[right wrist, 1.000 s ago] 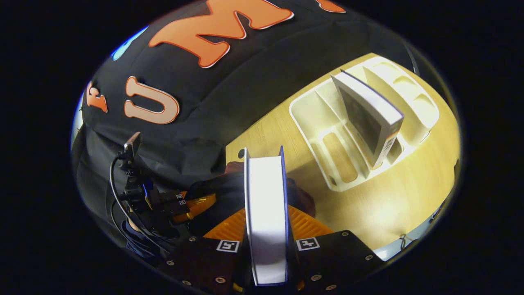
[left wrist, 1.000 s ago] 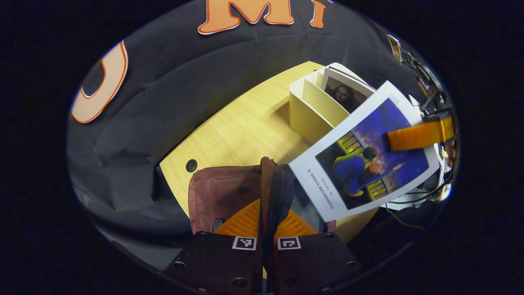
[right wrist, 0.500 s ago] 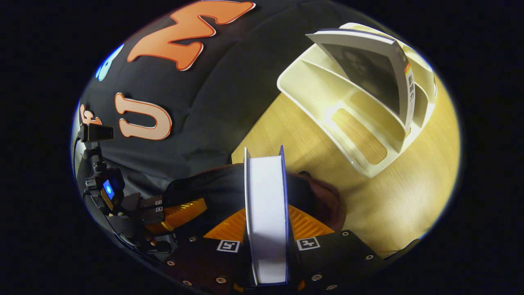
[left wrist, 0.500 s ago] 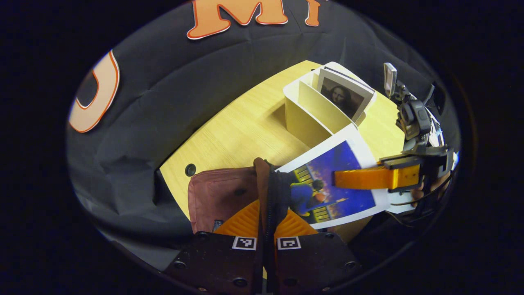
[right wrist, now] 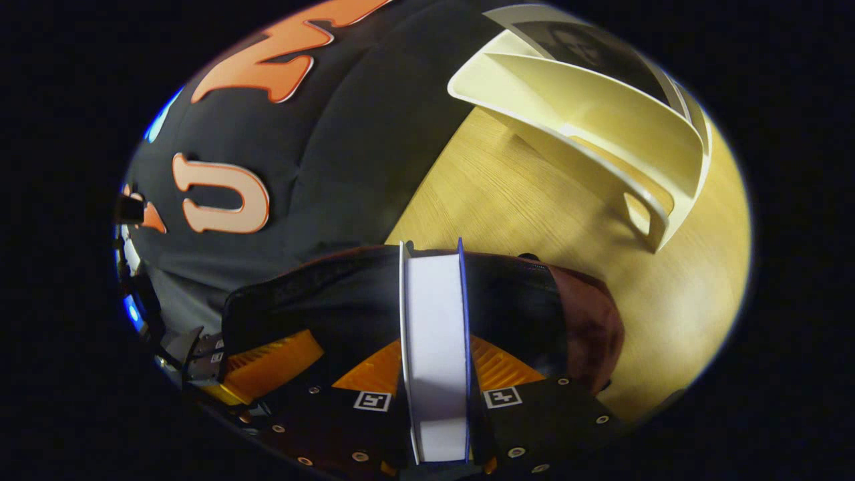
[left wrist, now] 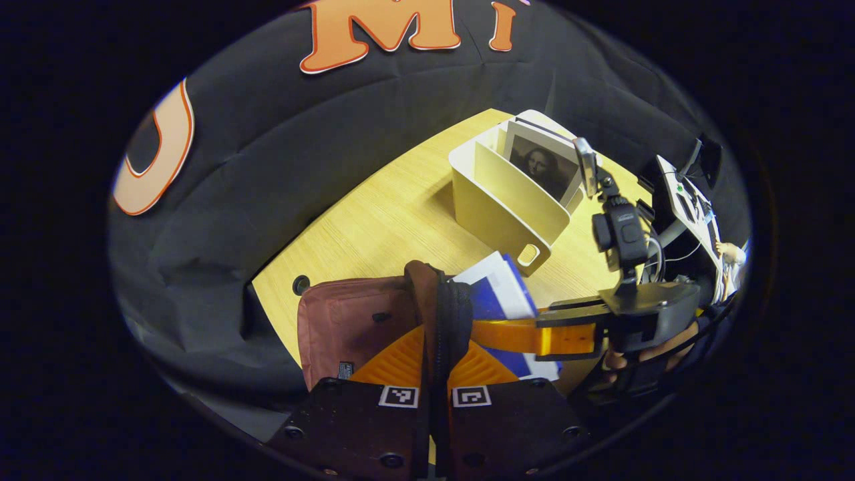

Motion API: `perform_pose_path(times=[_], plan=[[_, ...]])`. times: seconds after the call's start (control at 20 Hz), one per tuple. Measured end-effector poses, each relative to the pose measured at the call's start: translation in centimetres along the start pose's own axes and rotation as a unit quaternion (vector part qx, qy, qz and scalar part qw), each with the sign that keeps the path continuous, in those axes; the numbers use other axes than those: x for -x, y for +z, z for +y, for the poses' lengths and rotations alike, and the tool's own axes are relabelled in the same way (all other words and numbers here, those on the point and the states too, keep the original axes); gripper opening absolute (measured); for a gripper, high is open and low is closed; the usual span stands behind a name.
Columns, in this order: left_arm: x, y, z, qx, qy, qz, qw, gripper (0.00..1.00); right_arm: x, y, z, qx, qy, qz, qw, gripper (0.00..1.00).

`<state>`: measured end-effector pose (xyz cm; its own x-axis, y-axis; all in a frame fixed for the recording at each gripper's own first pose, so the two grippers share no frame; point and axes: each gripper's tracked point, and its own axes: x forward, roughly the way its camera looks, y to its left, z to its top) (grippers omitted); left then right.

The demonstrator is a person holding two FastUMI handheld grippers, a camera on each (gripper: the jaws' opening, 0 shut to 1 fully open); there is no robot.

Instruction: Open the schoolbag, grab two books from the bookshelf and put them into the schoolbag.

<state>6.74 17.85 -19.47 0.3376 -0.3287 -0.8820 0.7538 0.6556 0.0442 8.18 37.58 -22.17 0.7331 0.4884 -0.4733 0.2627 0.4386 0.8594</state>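
A maroon schoolbag point(left wrist: 347, 321) lies on the wooden table point(left wrist: 387, 214). My left gripper point(left wrist: 437, 334) is shut on the edge of the bag's opening, holding it up. In the left gripper view, a blue-covered book point(left wrist: 497, 294) stands partly inside the bag's mouth, with one finger point(left wrist: 521, 336) of the right gripper across its cover. In the right gripper view that book point(right wrist: 434, 334) is seen edge-on. My right gripper point(right wrist: 434, 351) is shut on it over the dark open bag point(right wrist: 320, 300). A second book with a portrait cover point(left wrist: 541, 167) stands in the cream bookshelf point(left wrist: 501, 207).
The bookshelf point(right wrist: 601, 113) stands just beyond the bag on the table. A hand holds the right gripper's body point(left wrist: 641, 321), with a camera mounted on top. Cables and equipment sit off the table's right edge. The left gripper's finger point(right wrist: 267, 351) is at the bag's left side.
The right gripper has carried the blue book down and leftward, from beside the shelf into the bag's mouth. The left gripper has kept its hold on the bag's edge.
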Motion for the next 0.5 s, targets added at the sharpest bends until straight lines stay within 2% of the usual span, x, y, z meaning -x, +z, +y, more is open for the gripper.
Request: perform_pose_path(times=[0.15,0.2,0.25,0.35,0.5], plan=[[-0.4,-0.4,-0.1,0.004,-0.008,0.001,1.000,0.05,-1.9,-0.8,-0.5,-0.003,-0.005,0.000,1.000,0.35],[-0.4,-0.6,-0.3,0.003,-0.010,0.001,1.000,0.05,-2.5,-1.1,-0.7,0.005,-0.011,0.002,1.000,0.46],[-0.5,-0.6,-0.3,0.004,-0.012,0.003,1.000,0.05,-3.6,-1.5,-0.7,0.009,-0.014,0.002,1.000,0.35],[-0.6,-0.4,-0.7,0.006,-0.014,-0.002,1.000,0.05,-4.6,-2.1,-0.6,0.010,-0.009,0.007,1.000,0.36],[-0.4,-0.3,-0.6,0.017,-0.016,-0.008,1.000,0.05,-5.4,-2.6,-0.9,0.014,-0.028,0.016,0.999,0.39]])
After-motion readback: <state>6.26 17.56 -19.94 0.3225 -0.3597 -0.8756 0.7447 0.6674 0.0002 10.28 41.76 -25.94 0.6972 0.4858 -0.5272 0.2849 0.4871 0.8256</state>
